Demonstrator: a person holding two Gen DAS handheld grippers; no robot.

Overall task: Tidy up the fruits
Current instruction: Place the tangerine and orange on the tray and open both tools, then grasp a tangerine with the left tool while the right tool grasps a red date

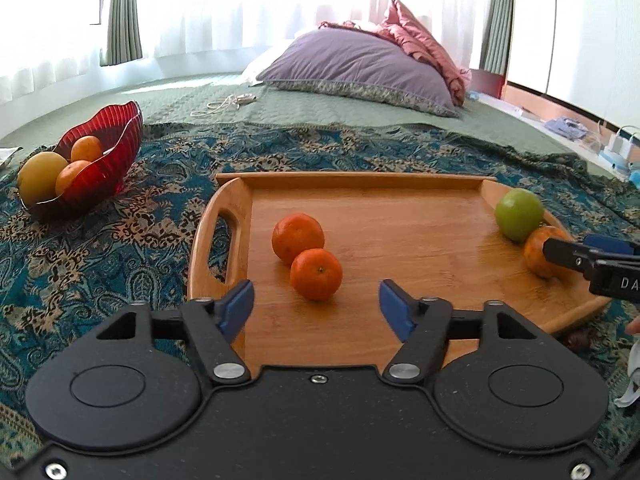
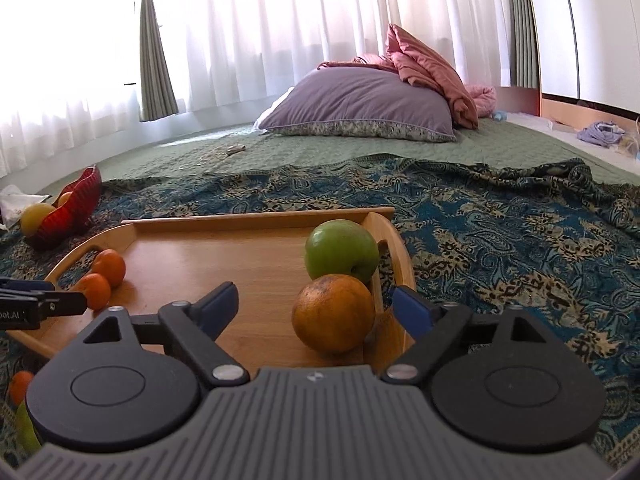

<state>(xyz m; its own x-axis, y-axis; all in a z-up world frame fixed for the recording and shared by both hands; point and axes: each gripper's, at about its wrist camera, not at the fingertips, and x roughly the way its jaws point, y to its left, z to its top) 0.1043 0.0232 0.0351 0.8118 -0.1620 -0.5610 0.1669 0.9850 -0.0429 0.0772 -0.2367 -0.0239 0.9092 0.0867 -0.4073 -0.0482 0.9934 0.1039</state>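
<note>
On the wooden tray [image 1: 400, 200] on the bed, the left hand-held gripper [image 1: 316, 306] gapes empty just short of two tangerines [image 1: 316, 274]. The right hand-held gripper [image 2: 316, 306] stands wide around an orange [image 2: 332, 312] without pressing it, a green apple [image 2: 340, 248] just behind.

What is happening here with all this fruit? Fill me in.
A person is sorting fruit with two handheld grippers over a wooden tray. The left gripper stands open before two tangerines; the right gripper is open around a large orange beside a green apple. More fruit sits in a red bowl.
</note>
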